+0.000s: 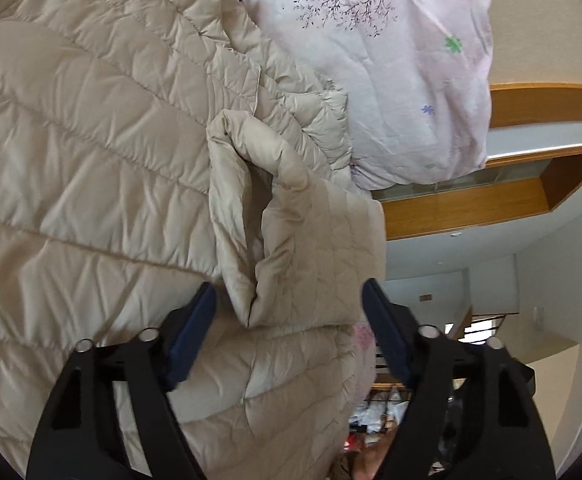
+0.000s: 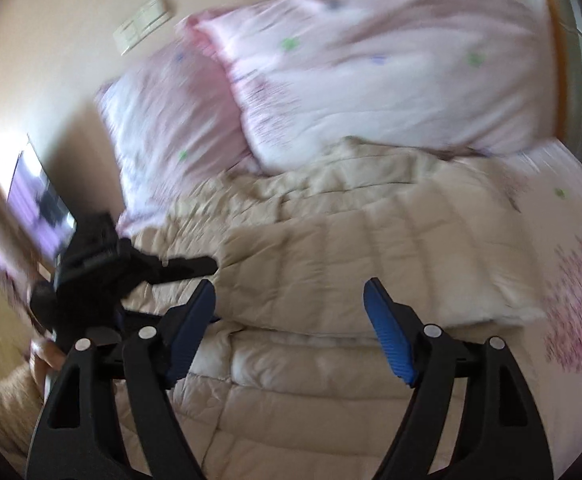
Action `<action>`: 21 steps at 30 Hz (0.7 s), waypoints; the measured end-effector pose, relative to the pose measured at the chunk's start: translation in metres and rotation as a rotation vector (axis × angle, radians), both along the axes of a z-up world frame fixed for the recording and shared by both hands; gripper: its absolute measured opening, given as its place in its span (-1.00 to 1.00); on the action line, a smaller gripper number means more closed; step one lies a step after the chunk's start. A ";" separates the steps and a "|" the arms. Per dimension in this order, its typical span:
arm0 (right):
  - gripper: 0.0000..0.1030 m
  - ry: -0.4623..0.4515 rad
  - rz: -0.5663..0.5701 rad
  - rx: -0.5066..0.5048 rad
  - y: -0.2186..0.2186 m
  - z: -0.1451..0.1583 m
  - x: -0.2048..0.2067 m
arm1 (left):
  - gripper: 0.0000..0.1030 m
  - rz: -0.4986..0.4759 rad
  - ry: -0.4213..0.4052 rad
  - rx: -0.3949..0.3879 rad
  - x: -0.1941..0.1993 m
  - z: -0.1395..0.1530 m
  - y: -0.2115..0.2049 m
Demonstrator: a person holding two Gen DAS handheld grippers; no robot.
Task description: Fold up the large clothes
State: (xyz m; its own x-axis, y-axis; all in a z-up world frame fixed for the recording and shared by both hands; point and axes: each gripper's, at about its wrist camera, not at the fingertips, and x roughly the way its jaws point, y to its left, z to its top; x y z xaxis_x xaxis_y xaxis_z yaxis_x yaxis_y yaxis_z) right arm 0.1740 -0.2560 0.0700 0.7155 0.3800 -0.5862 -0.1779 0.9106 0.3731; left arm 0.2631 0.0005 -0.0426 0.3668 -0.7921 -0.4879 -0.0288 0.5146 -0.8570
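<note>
Jaws of both grippers, left gripper [image 1: 289, 304] and right gripper [image 2: 289, 300], stand open; next you grip the beige quilted coat's [image 1: 91, 140] folded sleeve [image 1: 291, 240] mid-fold.

Soft, even daylight fills both views, with only faint shadows in the folds of the coat [image 1: 91, 128]. The right wrist view is smeared by motion blur, worst on the pillows [image 2: 371, 72]. Both fisheye frames bend at their dark rims.

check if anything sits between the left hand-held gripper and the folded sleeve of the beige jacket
Nothing visible does. The left hand-held gripper is open, and the folded sleeve of the beige jacket lies right in front of its fingertips.
</note>
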 end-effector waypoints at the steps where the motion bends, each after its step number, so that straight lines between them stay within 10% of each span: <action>1: 0.49 0.024 -0.035 0.036 -0.012 -0.003 0.000 | 0.11 -0.003 -0.002 -0.003 0.001 -0.001 -0.002; 6: 0.40 0.235 -0.120 0.371 -0.064 -0.040 0.003 | -0.78 -0.029 -0.011 0.002 0.009 -0.002 -0.012; 10: 0.27 0.378 -0.189 0.600 -0.086 -0.078 0.018 | -0.88 -0.018 -0.037 0.024 0.015 0.001 -0.010; 21: 0.06 0.290 -0.348 0.572 -0.100 -0.085 0.044 | -0.90 0.166 -0.161 0.161 -0.004 0.035 0.088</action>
